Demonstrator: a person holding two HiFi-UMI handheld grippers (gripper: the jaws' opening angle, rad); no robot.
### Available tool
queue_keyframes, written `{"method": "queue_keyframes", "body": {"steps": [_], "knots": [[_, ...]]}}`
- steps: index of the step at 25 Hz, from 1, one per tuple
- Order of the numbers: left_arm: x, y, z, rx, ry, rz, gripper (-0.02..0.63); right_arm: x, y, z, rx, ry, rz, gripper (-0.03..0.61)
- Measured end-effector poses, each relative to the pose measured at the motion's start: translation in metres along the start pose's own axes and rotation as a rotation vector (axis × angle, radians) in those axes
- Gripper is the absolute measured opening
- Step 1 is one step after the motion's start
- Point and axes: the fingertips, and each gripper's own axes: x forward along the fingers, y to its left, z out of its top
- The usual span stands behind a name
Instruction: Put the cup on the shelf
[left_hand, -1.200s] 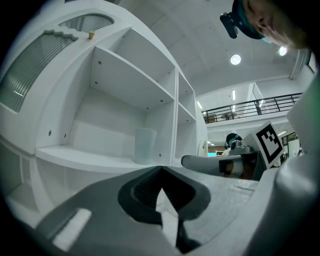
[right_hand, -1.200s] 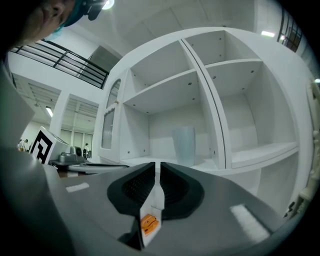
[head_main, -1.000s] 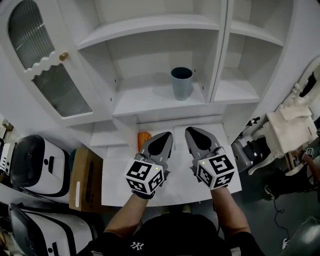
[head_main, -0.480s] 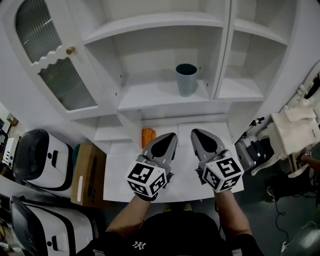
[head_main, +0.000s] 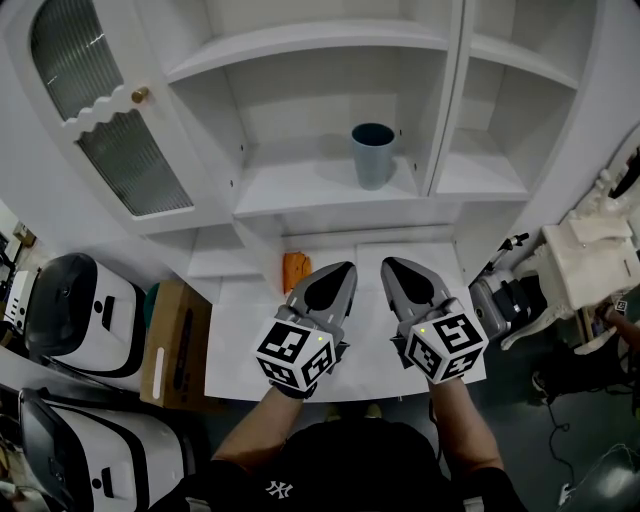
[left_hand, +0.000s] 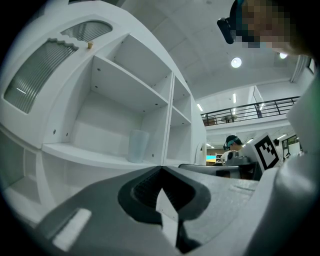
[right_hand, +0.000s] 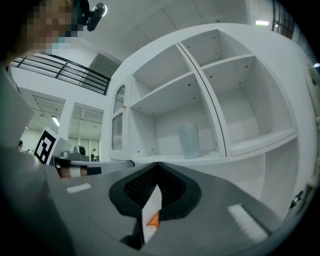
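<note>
both sets of jaws are pressed together with nothing in them. on the left gripper (left_hand: 161, 168) the tips meet in a point, and it's the same on the right gripper (right_hand: 157, 164). the two sit side by side, pointing level at the cabinet, over the white table (head_main: 250, 345). a small orange thing (head_main: 295, 272) lies on the table just beside the left one, can't tell what it is.

the cup (head_main: 373, 155) is already up on the shelf (head_main: 300, 190), well apart from both grippers. it's in the left bay, over toward the divider on its right and set back from the front edge. so to me the placing step looks done and this is just the hands parked afterwards. i don't think the next move calls for much: keep clear of the shelf. if the cup needed shifting, the jaws would have to come apart first.

the cup itself is a plain tall tumbler, no handle, dull teal-blue from above and kind of frosted from the gripper views. it's upright, mouth up, and looks stable.
</note>
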Motion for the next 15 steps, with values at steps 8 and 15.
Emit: {"method": "queue_keyframes", "body": {"steps": [8, 15], "knots": [[0.0051, -0.0006, 0.0, 0.002, 0.004, -0.007, 0.002, 0.0007, -0.0035, 0.0029, 0.002, -0.001, -0.004, 0.021], [0.0079, -0.0005, -0.0011, 0.003, 0.008, -0.012, 0.002, 0.0009, -0.005, 0.0037, -0.003, 0.0, -0.006, 0.021]]}}
